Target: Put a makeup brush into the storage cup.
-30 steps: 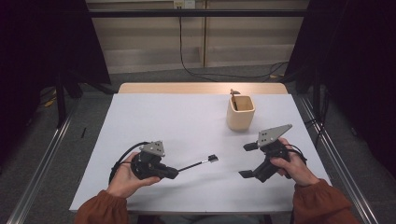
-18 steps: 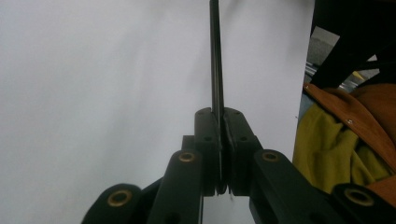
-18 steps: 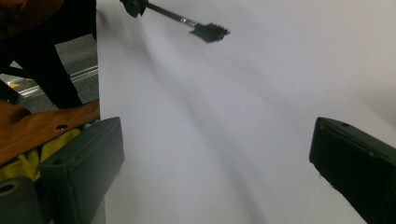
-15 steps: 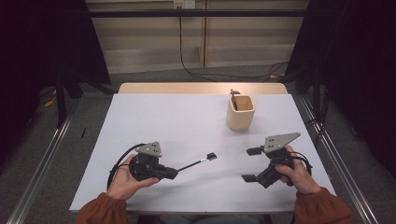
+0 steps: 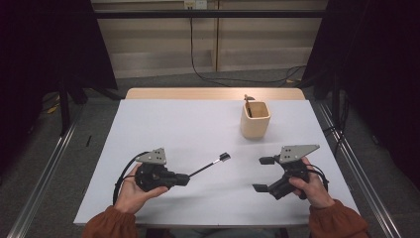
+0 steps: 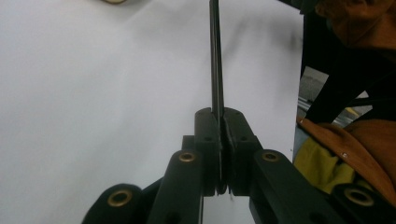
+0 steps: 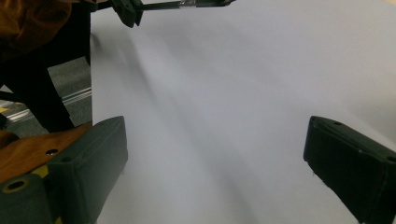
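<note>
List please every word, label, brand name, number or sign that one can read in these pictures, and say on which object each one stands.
There are none that can be read.
The beige cup: plain, no print visible.
The white table cover: blank.
The left gripper, shut on a thin black tool, and the right gripper, open: no legible marking on either, nor on their grey plates.
Wall outlet at the top edge of the high view: too small to read.

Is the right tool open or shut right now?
Open. In the right gripper view the right tool has its two black jaws far apart, with bare white table between them and nothing held.
</note>
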`<state>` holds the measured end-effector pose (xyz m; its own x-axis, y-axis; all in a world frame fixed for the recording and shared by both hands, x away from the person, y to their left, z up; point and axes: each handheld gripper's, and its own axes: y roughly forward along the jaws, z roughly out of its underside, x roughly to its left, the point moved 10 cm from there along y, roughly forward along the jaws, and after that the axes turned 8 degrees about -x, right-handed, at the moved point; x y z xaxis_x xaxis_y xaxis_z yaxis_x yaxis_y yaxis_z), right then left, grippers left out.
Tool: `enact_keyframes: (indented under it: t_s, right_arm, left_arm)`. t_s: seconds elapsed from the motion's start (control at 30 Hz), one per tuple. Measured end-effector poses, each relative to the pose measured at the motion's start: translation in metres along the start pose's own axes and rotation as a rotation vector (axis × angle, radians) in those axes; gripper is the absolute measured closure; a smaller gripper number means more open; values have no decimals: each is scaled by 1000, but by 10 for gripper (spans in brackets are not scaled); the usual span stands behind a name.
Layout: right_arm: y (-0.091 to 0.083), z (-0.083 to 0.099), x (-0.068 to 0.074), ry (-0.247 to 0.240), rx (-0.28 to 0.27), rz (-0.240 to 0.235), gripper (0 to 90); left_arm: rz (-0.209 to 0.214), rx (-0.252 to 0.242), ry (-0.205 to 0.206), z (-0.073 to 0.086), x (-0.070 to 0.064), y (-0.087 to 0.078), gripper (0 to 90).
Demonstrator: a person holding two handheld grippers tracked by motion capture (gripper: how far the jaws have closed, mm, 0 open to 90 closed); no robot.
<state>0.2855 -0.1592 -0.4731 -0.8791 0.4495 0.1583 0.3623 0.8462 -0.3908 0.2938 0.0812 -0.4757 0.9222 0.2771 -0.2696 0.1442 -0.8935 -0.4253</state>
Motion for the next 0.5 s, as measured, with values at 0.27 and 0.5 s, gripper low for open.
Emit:
enact_keyframes:
  t_s: [0.27, 0.5]
  right_arm:
    - [3, -4, 5, 5, -27, -23, 56]
    - [6, -8, 7, -2, -52, -32, 57]
  left_arm:
    - [-15, -61, 26, -7, -3, 1, 856]
    - [-50, -126, 47, -15, -2, 0, 856]
